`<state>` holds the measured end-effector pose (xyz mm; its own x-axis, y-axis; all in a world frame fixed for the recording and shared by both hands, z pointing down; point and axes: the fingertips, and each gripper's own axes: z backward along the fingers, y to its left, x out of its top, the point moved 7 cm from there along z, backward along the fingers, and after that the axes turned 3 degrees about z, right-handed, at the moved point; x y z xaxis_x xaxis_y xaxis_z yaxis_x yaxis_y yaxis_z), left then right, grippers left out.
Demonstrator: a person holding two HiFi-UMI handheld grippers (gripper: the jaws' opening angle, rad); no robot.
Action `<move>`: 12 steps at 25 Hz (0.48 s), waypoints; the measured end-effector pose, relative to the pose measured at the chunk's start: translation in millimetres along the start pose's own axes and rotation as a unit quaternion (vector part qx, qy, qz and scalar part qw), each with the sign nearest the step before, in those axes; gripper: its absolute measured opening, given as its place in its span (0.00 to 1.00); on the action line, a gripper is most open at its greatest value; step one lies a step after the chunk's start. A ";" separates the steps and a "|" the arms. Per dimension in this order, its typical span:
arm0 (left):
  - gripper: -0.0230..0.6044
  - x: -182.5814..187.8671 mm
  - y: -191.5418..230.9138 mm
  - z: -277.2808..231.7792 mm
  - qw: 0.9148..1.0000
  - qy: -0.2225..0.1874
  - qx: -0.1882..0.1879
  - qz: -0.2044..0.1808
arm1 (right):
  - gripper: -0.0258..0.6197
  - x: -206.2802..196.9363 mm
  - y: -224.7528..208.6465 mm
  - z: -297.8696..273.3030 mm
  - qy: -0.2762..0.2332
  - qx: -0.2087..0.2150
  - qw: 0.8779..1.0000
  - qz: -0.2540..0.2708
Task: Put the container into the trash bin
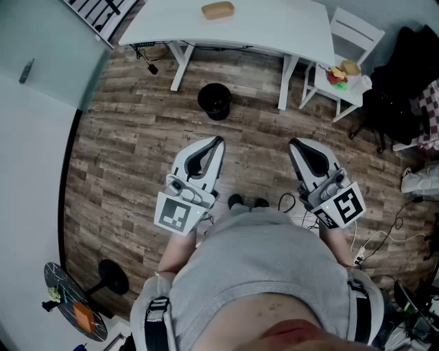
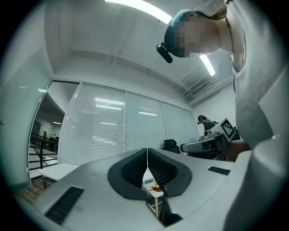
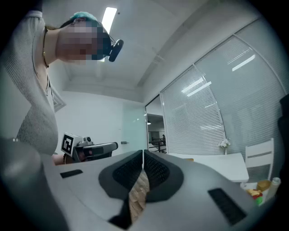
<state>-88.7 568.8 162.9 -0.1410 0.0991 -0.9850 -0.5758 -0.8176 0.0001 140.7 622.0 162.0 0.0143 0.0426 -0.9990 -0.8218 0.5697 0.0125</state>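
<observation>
Left gripper (image 1: 217, 142) and right gripper (image 1: 294, 144) hovered over the floor (image 1: 137, 151), jaws closed, empty; bin (image 1: 215, 101) stood ahead, container (image 1: 218, 9) sat on the tabletop (image 1: 274, 27).

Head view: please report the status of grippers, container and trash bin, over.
Left gripper shut, empty; right gripper shut, empty. Container on white table, not yet taken. Trash bin on floor by table; nothing seen in the way.

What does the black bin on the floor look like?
The trash bin is round and black, upright, with an open top and no lid. Its inside is too dark to tell what it holds. It stands on the wooden floor before the white table, between its legs, touching neither.
</observation>
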 end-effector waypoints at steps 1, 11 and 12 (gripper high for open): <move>0.05 -0.8 0.6 1.8 1.000 0.000 0.000 0.000 | 0.15 -0.4 0.5 -0.1 -0.001 -0.002 1.000 -0.001; 0.05 -5.4 16.5 20.9 1.000 -0.001 0.006 0.001 | 0.15 -6.6 14.8 -12.3 -0.006 -0.003 1.000 0.003; 0.05 -5.3 18.1 21.7 1.000 -0.002 0.007 0.001 | 0.15 -7.3 16.1 -13.4 -0.006 -0.004 1.000 0.003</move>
<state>-115.8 565.8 171.9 -0.1459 0.0999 -0.9842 -0.5862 -0.8102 0.0047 119.7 619.8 168.9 0.0161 0.0552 -0.9983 -0.8263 0.5630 0.0178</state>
